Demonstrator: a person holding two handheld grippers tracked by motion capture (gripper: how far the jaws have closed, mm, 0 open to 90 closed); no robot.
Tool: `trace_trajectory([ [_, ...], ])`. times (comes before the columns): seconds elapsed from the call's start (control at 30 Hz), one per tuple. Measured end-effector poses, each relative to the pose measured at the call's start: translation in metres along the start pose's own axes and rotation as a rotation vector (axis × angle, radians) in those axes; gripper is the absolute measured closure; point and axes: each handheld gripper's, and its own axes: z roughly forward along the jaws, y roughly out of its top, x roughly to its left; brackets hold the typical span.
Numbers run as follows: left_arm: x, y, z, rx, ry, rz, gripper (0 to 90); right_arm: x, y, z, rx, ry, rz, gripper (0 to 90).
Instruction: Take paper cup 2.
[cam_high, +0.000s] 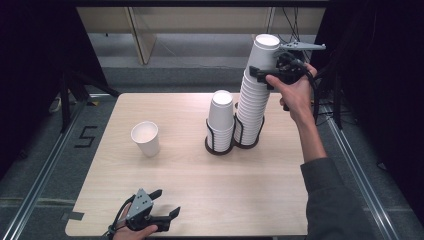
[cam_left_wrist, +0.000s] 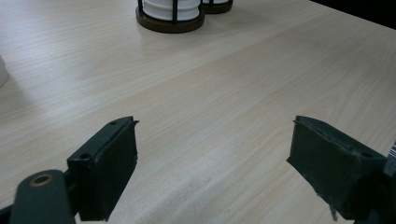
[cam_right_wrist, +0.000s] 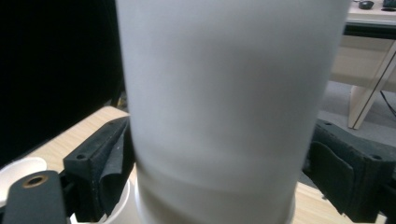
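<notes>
A tall stack of white paper cups (cam_high: 251, 107) stands in the right ring of a black wire holder (cam_high: 220, 148) at the table's middle, with a shorter stack (cam_high: 221, 117) in the left ring. My right gripper (cam_high: 262, 68) is at the tall stack's top, shut on the top cup (cam_high: 264, 50), which sits a little raised. In the right gripper view this cup (cam_right_wrist: 224, 102) spans the gap between both jaws of the right gripper (cam_right_wrist: 219, 135). A single cup (cam_high: 146, 138) stands upright at the left. My left gripper (cam_high: 166, 202) hovers open near the front edge, nothing between the jaws of the left gripper (cam_left_wrist: 212, 140).
The wooden table (cam_high: 200, 190) has bare room in front of the holder. The holder's base (cam_left_wrist: 170, 22) lies far ahead of the left gripper. A person's sleeve (cam_high: 330, 200) crosses the right front corner. Dark curtains flank the table.
</notes>
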Motion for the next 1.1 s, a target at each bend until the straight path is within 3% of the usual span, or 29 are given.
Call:
trace_trajectory([
  [0.23,-0.001,0.000,0.000,0.003,-0.002,0.001,14.5,-0.001,0.002,0.009,-0.005,-0.006,-0.001,11.6],
  [0.33,-0.001,0.000,0.000,0.002,-0.004,0.002,14.5,-0.002,0.001,0.014,-0.003,0.003,0.035,11.0],
  [0.47,-0.002,0.000,0.002,-0.008,-0.007,-0.007,14.5,-0.002,0.001,0.015,-0.008,0.008,0.044,12.2],
  [0.63,-0.002,0.000,0.002,-0.002,-0.009,-0.001,14.5,-0.001,0.004,0.014,-0.001,-0.004,0.007,14.1],
  [0.67,-0.002,0.000,0.001,-0.002,-0.010,-0.001,14.5,0.001,0.006,0.013,-0.003,-0.007,0.023,14.4],
  [0.97,-0.002,0.000,0.001,0.007,-0.004,0.001,14.5,0.004,0.034,-0.007,-0.106,-0.029,-0.008,14.5],
  [1.1,-0.003,0.000,0.002,0.006,-0.013,0.001,14.5,0.005,0.045,-0.017,-0.141,-0.031,0.000,14.6],
])
